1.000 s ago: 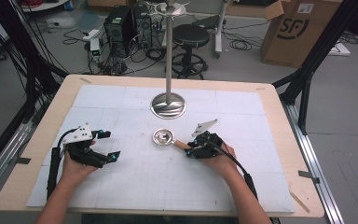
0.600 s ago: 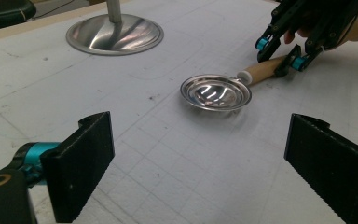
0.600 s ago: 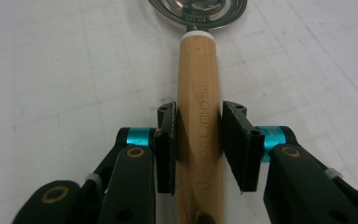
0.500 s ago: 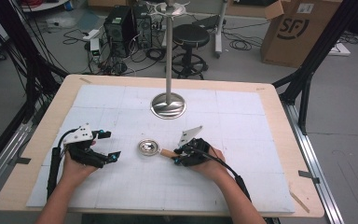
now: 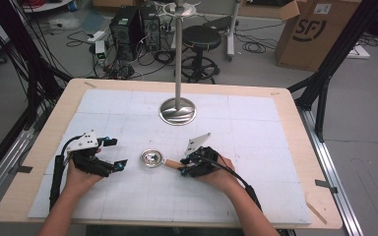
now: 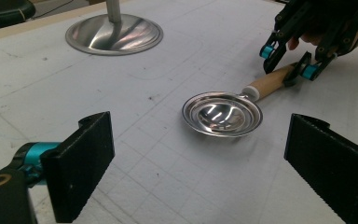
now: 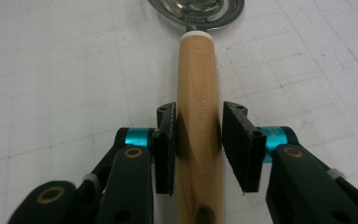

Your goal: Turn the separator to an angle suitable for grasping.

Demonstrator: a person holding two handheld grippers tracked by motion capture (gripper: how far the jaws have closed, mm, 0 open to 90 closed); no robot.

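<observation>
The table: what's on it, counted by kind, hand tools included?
Metal ladles with wooden handle: 1
Metal stands on round bases: 1
Hand-held grippers: 2, left gripper and right gripper
Total: 4

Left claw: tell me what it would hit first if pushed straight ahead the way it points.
Probably the ladle's steel bowl, lying on the white mat between the open left claw jaws' line of sight. The right claw sits farther on, at the wooden handle.
</observation>
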